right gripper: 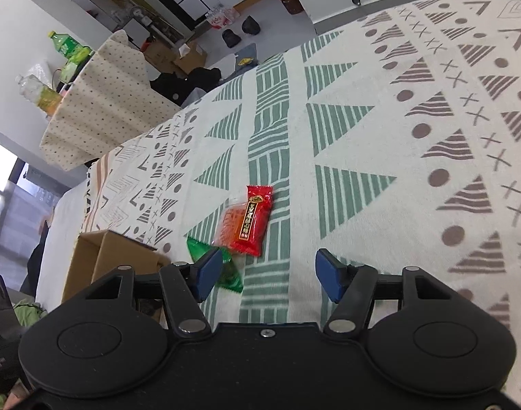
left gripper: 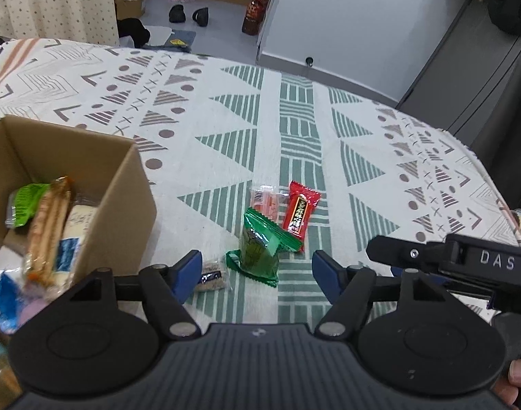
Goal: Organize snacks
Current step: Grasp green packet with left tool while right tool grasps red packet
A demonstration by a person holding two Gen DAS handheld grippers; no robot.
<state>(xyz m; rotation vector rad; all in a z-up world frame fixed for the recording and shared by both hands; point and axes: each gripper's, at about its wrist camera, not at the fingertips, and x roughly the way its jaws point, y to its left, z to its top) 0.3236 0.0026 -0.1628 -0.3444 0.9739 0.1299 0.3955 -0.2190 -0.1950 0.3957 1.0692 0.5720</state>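
Note:
A cardboard box (left gripper: 123,184) at the left holds several snack packs. On the patterned cloth lie a green packet (left gripper: 260,249), a red packet (left gripper: 299,215), a clear pink-filled packet (left gripper: 265,201) and a small dark-labelled packet (left gripper: 212,275). My left gripper (left gripper: 257,273) hovers open just above the green packet, its jaws wide apart and empty. The right gripper (right gripper: 269,273) is open too, with the red packet (right gripper: 255,218) and an orange-filled clear packet (right gripper: 231,225) just ahead of it and the green packet (right gripper: 231,270) beside its left finger. The box (right gripper: 110,259) sits at its left.
The patterned tablecloth (left gripper: 294,119) covers the table, with bare cloth ahead and to the right. The right gripper's black body (left gripper: 465,259) reaches in at the lower right of the left wrist view. A second covered table (right gripper: 103,102) with bottles stands beyond.

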